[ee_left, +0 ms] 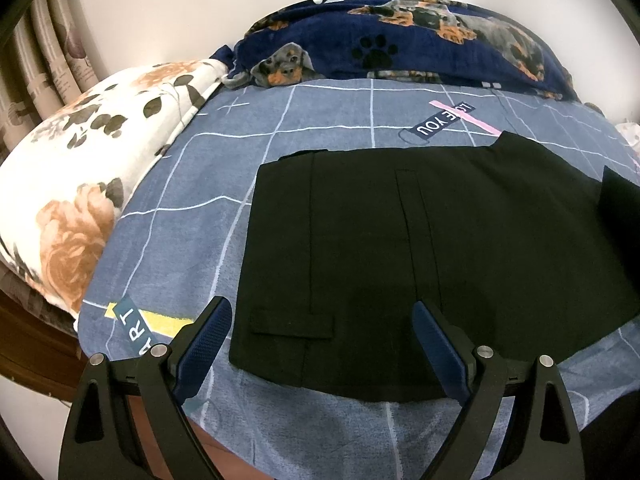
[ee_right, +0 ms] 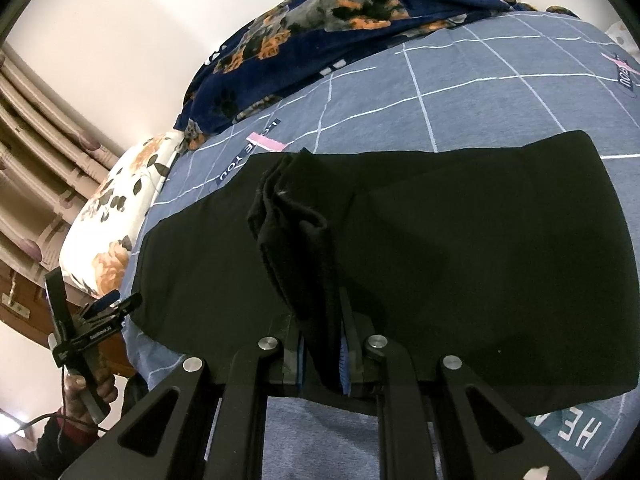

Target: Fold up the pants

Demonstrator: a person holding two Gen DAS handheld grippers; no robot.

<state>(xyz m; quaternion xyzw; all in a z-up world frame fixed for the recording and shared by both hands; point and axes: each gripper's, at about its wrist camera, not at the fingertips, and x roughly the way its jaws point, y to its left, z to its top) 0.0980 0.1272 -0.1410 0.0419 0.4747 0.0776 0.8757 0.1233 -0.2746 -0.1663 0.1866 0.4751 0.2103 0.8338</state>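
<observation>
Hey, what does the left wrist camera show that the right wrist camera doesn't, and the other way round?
Only the left wrist view shows the left gripper close up, fingers open above the pants' waist end, with its belt loops. Only the right wrist view shows the right gripper shut on a lifted bunch of black fabric, plus a hand holding the other gripper. Both show the black pants, blue checked bedsheet, flowered pillow and dog blanket.

— What do the pants look like?
— Black, spread flat across the bed's near edge, waistband end toward its left edge.
— All flat?
— No. A bunched fold near the middle stands lifted off the bed.
</observation>
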